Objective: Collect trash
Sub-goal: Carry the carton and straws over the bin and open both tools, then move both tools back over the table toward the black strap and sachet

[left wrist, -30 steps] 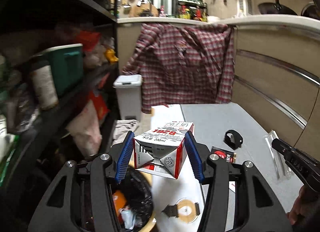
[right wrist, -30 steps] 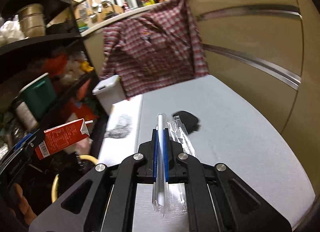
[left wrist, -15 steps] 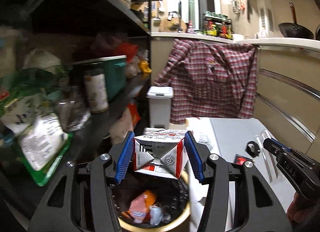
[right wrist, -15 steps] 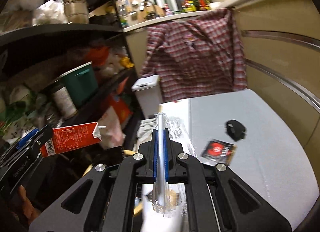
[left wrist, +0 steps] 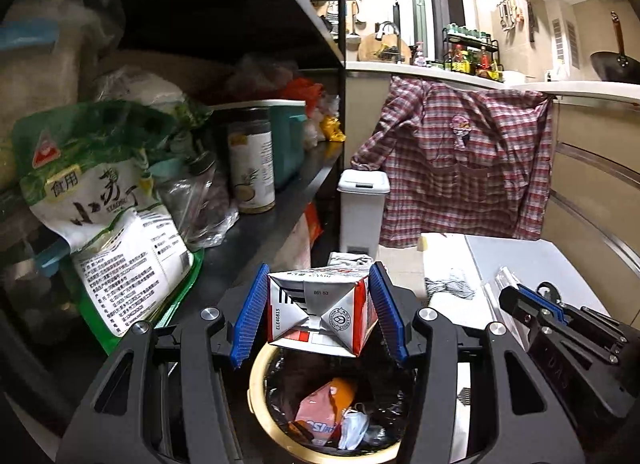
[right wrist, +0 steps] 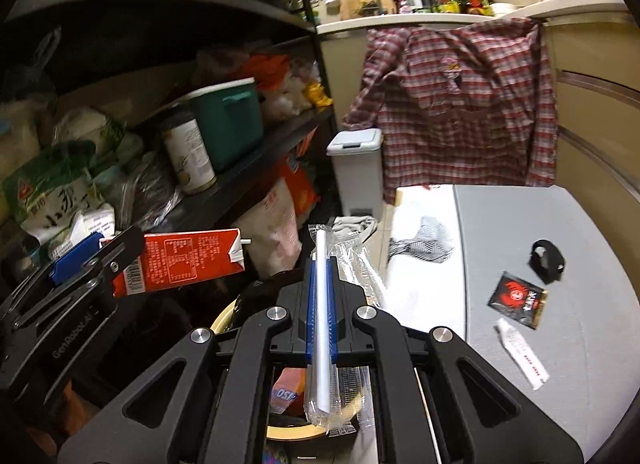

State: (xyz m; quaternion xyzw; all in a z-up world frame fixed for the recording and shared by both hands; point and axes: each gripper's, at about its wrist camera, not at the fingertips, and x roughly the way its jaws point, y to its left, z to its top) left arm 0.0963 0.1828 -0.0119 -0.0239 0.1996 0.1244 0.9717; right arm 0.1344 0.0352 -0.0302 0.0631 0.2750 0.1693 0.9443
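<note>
My left gripper (left wrist: 318, 304) is shut on a red and white milk carton (left wrist: 320, 314) and holds it right above the open trash bin (left wrist: 272, 420), which has a yellow rim and a black liner with wrappers inside. The carton (right wrist: 180, 260) and left gripper (right wrist: 96, 264) also show at the left of the right wrist view. My right gripper (right wrist: 320, 276) is shut on a white straw in a clear plastic wrapper (right wrist: 322, 312), over the bin's rim (right wrist: 224, 316). The right gripper (left wrist: 532, 304) shows at the right of the left wrist view.
A black shelf (left wrist: 280, 192) packed with bags, jars and a green box stands at the left. A white pedal bin (left wrist: 362, 208) and a plaid shirt (left wrist: 464, 160) are behind. On the grey table (right wrist: 580, 344) lie a black clip (right wrist: 546, 260), a black-red sachet (right wrist: 518, 298) and a white packet (right wrist: 522, 360).
Both grippers have swung left from the table to over the trash bin, each still holding its item. The bin now lies right under the carton and the straw.
</note>
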